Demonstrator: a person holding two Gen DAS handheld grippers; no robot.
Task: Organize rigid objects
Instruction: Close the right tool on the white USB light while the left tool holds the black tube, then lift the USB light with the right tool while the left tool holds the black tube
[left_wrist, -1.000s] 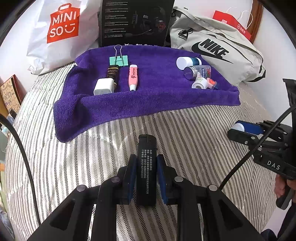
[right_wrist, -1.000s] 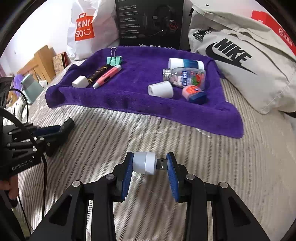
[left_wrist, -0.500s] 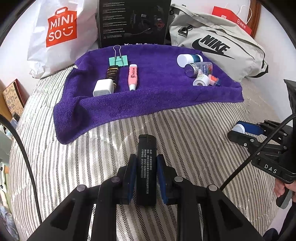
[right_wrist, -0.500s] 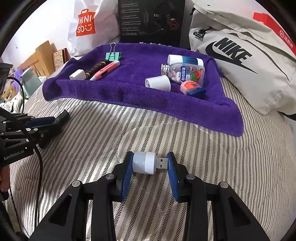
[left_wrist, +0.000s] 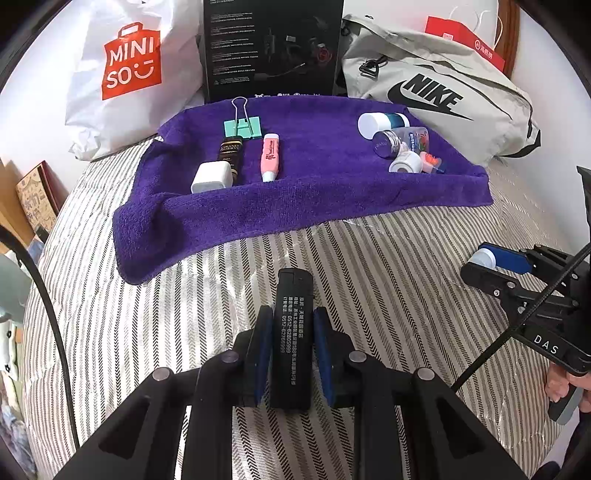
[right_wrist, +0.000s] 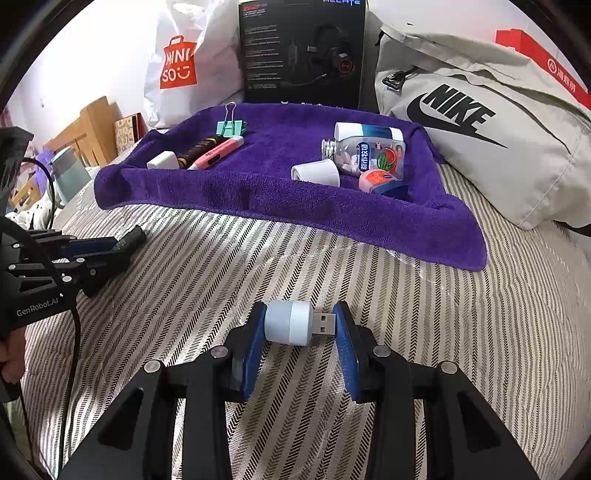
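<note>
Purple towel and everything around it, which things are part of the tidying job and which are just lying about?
Part of the job: black lighter in the left gripper, USB light in the right gripper, purple towel, white charger, pink highlighter, binder clip, pill bottle.

Just lying about: Miniso bag, Nike bag, black headset box.

Bright, even daylight filling both views, soft shadows lying under the purple towel (left_wrist: 295, 206), fisheye bending the edges, corners darkening, focus staying sharp.

purple towel (left_wrist: 303, 206), striped bedcover (left_wrist: 207, 295)
</note>
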